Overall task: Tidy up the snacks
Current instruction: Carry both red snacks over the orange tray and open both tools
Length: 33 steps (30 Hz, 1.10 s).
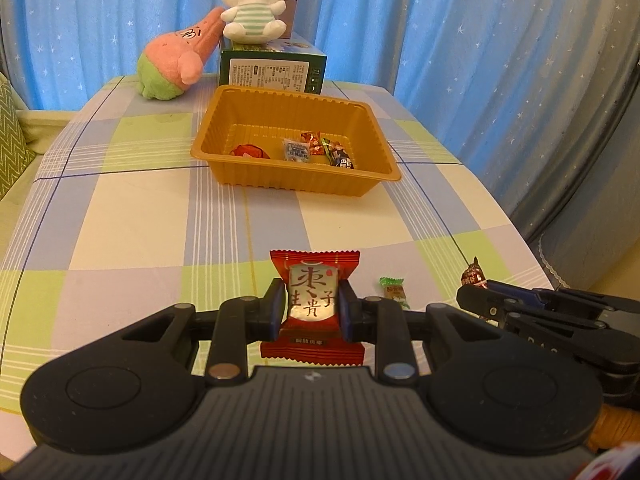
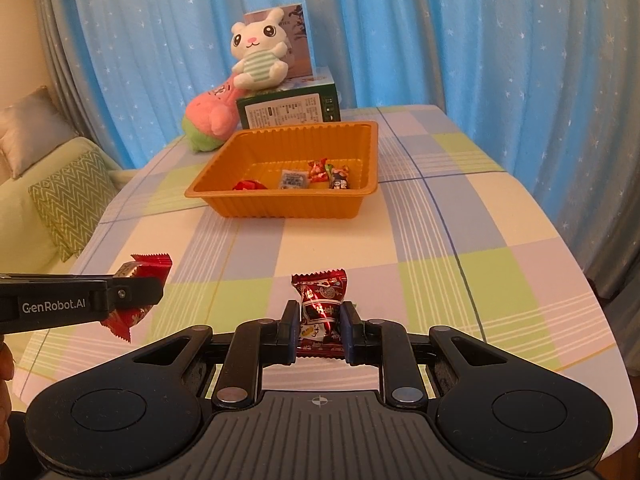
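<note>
My left gripper (image 1: 313, 307) is shut on a red snack packet with a silver panel (image 1: 313, 284), lifted above the checked tablecloth; the same left gripper (image 2: 154, 286) and its packet (image 2: 151, 264) show at the left of the right wrist view. My right gripper (image 2: 319, 326) is shut on a dark red foil candy (image 2: 322, 300); that right gripper (image 1: 466, 298) and its candy (image 1: 473, 274) appear at the right of the left wrist view. An orange tray (image 1: 224, 168) (image 2: 256, 208) farther back holds several wrapped snacks. A small green-wrapped candy (image 1: 394, 290) lies on the cloth between the grippers.
Behind the tray stand a green box (image 1: 272, 70) with a white plush rabbit (image 1: 254, 4) on top and a pink plush star (image 1: 176, 60) beside it. Blue starred curtains hang behind. A sofa with a zigzag cushion (image 2: 68, 200) lies off the table's left edge.
</note>
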Each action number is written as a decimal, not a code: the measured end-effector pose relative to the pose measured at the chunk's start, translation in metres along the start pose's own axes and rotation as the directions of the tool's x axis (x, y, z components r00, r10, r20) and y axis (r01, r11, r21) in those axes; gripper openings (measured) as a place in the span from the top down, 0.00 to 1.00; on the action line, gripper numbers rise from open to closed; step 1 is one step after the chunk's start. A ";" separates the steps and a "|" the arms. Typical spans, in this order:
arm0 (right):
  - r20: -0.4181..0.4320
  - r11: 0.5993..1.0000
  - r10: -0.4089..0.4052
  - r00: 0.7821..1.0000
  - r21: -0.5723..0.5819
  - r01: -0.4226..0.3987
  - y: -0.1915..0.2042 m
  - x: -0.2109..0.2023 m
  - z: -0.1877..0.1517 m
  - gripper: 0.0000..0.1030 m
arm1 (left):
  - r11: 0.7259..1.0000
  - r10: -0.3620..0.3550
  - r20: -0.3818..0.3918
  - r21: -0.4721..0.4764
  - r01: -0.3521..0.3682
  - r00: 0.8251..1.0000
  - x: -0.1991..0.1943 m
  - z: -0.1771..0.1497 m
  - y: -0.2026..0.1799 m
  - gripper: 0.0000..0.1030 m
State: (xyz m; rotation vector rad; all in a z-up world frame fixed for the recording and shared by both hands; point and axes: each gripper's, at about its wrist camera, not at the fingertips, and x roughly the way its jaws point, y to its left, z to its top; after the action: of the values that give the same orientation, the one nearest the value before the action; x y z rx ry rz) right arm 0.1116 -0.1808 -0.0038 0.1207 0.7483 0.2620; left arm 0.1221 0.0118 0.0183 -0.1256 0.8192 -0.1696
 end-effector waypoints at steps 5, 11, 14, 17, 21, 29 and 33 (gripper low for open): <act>-0.005 1.000 0.002 1.000 -0.008 -0.003 0.000 0.003 0.002 0.79 | 1.000 -0.006 0.003 0.007 0.006 1.000 0.003 0.007 0.000 0.76; -0.005 1.000 0.009 1.000 -0.029 -0.009 -0.001 0.013 0.016 0.79 | 1.000 -0.009 0.009 0.012 0.008 1.000 0.012 0.021 0.003 0.76; -0.004 0.999 0.012 1.000 -0.038 -0.012 -0.002 0.022 0.028 0.79 | 1.000 -0.008 0.013 0.018 0.008 1.000 0.019 0.032 0.004 0.76; -0.003 0.999 0.016 1.000 -0.050 -0.016 -0.003 0.032 0.042 0.79 | 1.000 -0.009 0.020 0.018 0.008 1.000 0.027 0.043 0.006 0.76; 0.001 0.998 0.027 1.000 -0.060 -0.027 -0.006 0.048 0.066 0.79 | 1.000 -0.004 0.025 0.025 0.004 1.000 0.040 0.061 0.010 0.76; -0.009 0.997 0.039 0.999 -0.072 -0.039 -0.009 0.085 0.112 0.79 | 1.000 -0.007 0.028 0.024 0.006 1.000 0.070 0.100 0.023 0.76; -0.009 0.996 0.048 0.999 -0.076 -0.049 -0.009 0.100 0.131 0.79 | 1.000 -0.012 0.026 0.005 0.012 1.000 0.084 0.117 0.032 0.76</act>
State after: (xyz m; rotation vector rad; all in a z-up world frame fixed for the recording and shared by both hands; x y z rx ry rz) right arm 0.2733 -0.1633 0.0243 0.0659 0.7424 0.3369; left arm 0.2678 0.0320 0.0322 -0.1278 0.7923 -0.1812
